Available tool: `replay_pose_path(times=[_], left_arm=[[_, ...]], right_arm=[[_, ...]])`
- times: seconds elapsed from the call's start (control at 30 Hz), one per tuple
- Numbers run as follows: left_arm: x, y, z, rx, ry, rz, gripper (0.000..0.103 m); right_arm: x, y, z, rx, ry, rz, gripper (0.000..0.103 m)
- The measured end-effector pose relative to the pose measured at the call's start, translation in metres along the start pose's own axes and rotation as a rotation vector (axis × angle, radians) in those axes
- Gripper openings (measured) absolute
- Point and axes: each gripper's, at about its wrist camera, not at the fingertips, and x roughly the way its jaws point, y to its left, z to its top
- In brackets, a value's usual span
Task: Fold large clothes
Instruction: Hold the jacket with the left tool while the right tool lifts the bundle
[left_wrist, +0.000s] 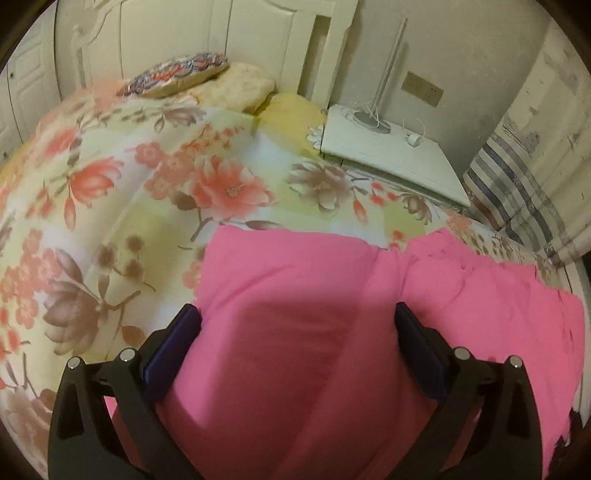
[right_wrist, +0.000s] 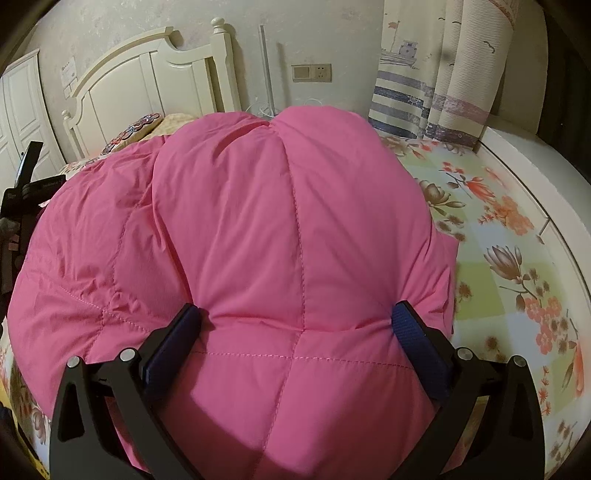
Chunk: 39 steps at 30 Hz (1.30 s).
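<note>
A pink quilted padded garment (left_wrist: 295, 332) lies on the floral bedspread (left_wrist: 147, 184). In the left wrist view my left gripper (left_wrist: 295, 317) hovers low over its smooth left part, jaws wide apart, fabric bulging between the blue pads (left_wrist: 173, 347). In the right wrist view the garment (right_wrist: 258, 221) puffs up into a stitched mound. My right gripper (right_wrist: 295, 314) straddles that mound with its jaws wide apart, and the pads (right_wrist: 417, 343) press against the fabric's sides. The garment's near edge is hidden under both grippers.
A white nightstand (left_wrist: 388, 155) with a lamp base and cable stands beyond the bed. Pillows (left_wrist: 177, 74) lie by the headboard (right_wrist: 147, 81). A striped curtain (right_wrist: 424, 96) hangs at the right, beside a white ledge (right_wrist: 535, 177). Black gear (right_wrist: 22, 192) shows at the far left.
</note>
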Motion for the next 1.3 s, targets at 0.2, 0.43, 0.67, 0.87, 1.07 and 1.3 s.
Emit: replay_pose_path(times=[0.2,0.43,0.67,0.87,1.07,1.3], left_arm=[[0.004,-0.006,-0.005,0.022,-0.021,0.033,0.101],[0.0,-0.008,-0.008,0.042,-0.039,0.081,0.101],[-0.073,-0.053,-0.012,0.154,-0.182,0.061,0.1],[-0.089,-0.161,-0.037,0.426,-0.205,-0.004,0.101],[-0.023,-0.204,-0.067,0.515,-0.134,0.065,0.101],[-0.008,-0.188,-0.06,0.423,-0.09,-0.004,0.101]], right_arm=[[-0.001,0.001,-0.001,-0.001,-0.007,-0.003,0.099],[-0.001,0.001,0.0,-0.001,-0.007,-0.002,0.099],[-0.001,0.002,0.0,-0.003,-0.008,-0.007,0.099],[-0.001,0.003,-0.001,-0.003,-0.009,-0.008,0.099],[-0.003,0.001,-0.001,0.006,-0.017,0.01,0.099],[-0.005,-0.003,0.003,0.017,-0.021,0.026,0.099]])
